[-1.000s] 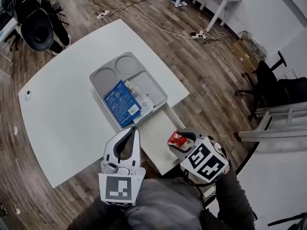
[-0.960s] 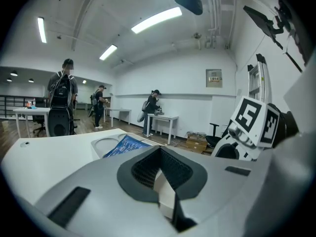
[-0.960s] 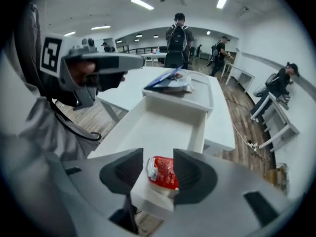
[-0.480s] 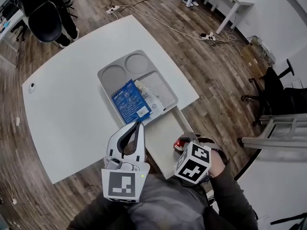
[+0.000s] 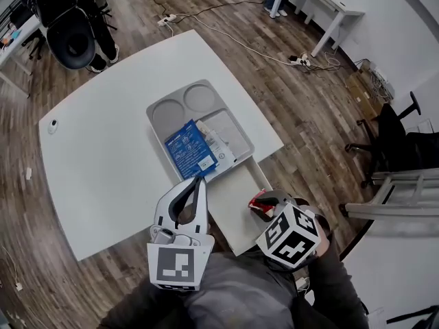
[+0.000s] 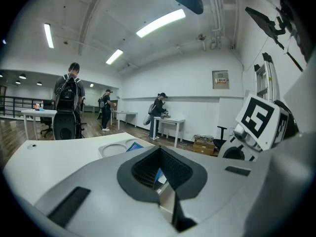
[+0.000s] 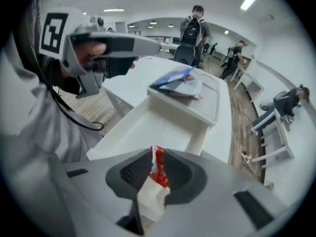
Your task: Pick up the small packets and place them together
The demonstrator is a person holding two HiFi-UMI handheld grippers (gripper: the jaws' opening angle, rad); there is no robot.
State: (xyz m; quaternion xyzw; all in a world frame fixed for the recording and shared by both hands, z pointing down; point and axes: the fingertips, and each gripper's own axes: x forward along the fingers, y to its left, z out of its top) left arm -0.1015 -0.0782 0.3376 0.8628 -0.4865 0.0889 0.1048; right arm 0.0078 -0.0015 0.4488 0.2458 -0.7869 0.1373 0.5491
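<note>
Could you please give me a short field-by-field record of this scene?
Right gripper: shut on red packet; jaws have just been closing on it; near the white box
Left gripper: shut, empty
Grey tray: holds blue packet and a white packet
Surface: white table

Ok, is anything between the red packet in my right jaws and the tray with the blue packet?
Nothing visible does. The right gripper, its jaws just closing on the red packet, has only the low open white box between it and the tray. The left gripper sits off to one side.
</note>
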